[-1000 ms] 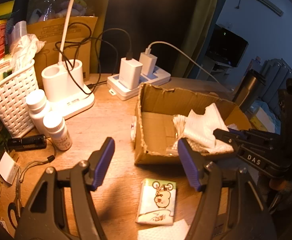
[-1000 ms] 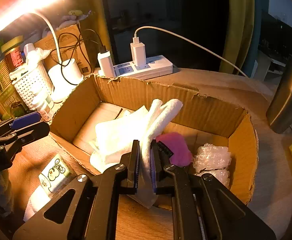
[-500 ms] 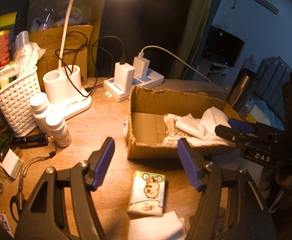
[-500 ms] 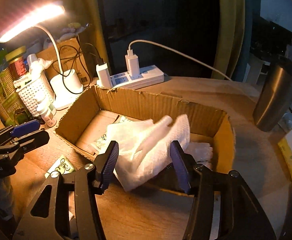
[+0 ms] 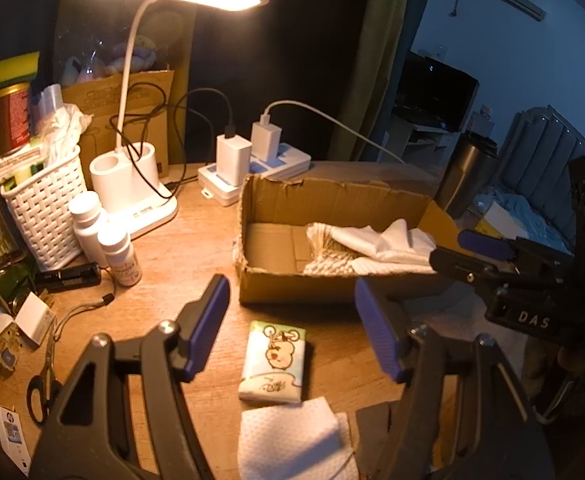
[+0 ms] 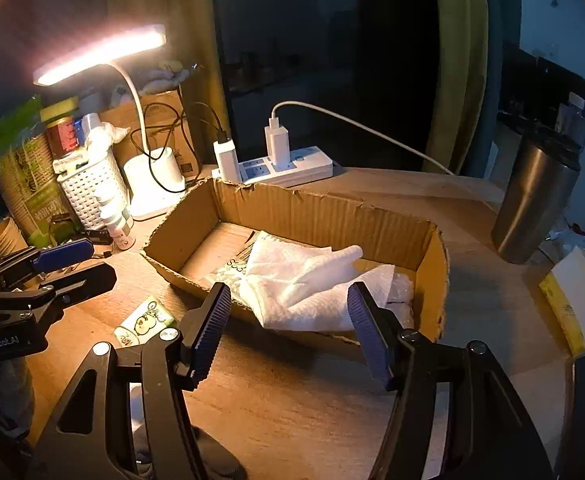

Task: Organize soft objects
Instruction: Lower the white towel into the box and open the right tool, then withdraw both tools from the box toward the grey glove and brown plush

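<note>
Left claw (image 5: 290, 336): jaws wide apart, nothing between the pads. Just ahead of and below its tips, a tissue pack (image 5: 273, 362) with a cartoon print lies flat on the wooden desk (image 5: 180, 256). Nearer the camera, under the jaws, sits a folded white paper towel (image 5: 292, 438).

Right claw (image 6: 288, 332): jaws opening, pads clear of everything. The white cloth (image 6: 308, 280) lies just ahead of its tips, draped in the cardboard box (image 6: 324, 216) with one corner hanging over the near wall. It is free of the pads.

Left wrist view only: the folded towel; scissors (image 5: 44, 384) far to the left of the left claw; a black oblong device (image 5: 68, 276) beside two white bottles (image 5: 104, 236). This view shows the right claw side-on at far right, tips over the box's right end.

Right wrist view only: inside the box, a printed bag (image 6: 232, 270) tucked under the cloth's left edge and clear bubble wrap (image 6: 402, 284) at its right, just beyond the right pad; a steel tumbler (image 6: 532, 204) well to the right. The left claw appears here at far left, with the tissue pack between it and the box.

Both views: desk lamp (image 6: 104, 52) lit, white basket (image 5: 44, 208), power strip (image 6: 288, 168) behind the box.
</note>
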Demonstrator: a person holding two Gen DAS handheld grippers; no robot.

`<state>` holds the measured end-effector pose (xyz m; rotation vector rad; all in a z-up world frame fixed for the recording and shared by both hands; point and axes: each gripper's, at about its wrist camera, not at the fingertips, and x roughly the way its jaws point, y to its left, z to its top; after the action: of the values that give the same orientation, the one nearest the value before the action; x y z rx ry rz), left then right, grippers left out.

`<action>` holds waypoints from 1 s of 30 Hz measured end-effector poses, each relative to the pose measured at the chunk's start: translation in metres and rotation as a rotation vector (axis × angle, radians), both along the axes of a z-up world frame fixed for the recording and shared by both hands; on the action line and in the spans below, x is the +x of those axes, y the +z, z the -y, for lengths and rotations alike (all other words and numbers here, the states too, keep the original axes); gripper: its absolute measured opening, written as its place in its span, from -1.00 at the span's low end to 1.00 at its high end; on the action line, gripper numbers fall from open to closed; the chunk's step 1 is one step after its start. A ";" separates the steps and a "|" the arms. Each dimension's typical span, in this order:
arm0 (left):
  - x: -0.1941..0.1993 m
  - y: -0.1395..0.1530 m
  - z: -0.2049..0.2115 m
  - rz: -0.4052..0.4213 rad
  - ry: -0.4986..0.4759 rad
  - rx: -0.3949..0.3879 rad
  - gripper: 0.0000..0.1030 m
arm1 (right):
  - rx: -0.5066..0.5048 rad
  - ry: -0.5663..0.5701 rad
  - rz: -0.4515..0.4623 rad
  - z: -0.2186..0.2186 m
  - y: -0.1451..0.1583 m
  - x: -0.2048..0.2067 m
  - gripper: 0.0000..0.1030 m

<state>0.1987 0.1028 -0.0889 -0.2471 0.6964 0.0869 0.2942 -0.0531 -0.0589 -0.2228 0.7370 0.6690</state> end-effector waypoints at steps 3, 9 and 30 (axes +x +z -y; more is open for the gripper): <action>-0.004 0.003 0.002 0.004 0.000 0.006 0.30 | 0.007 -0.003 0.010 0.005 0.005 -0.006 0.25; -0.013 0.007 0.012 0.013 -0.013 0.014 0.30 | 0.018 0.000 0.019 0.014 0.009 -0.021 0.25; -0.050 0.001 0.046 0.018 -0.072 0.019 0.30 | 0.024 -0.012 0.013 0.043 0.000 -0.083 0.25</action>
<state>0.1486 0.0563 -0.0880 -0.2039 0.6855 0.0221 0.2108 -0.0965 -0.0590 -0.2001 0.7172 0.6638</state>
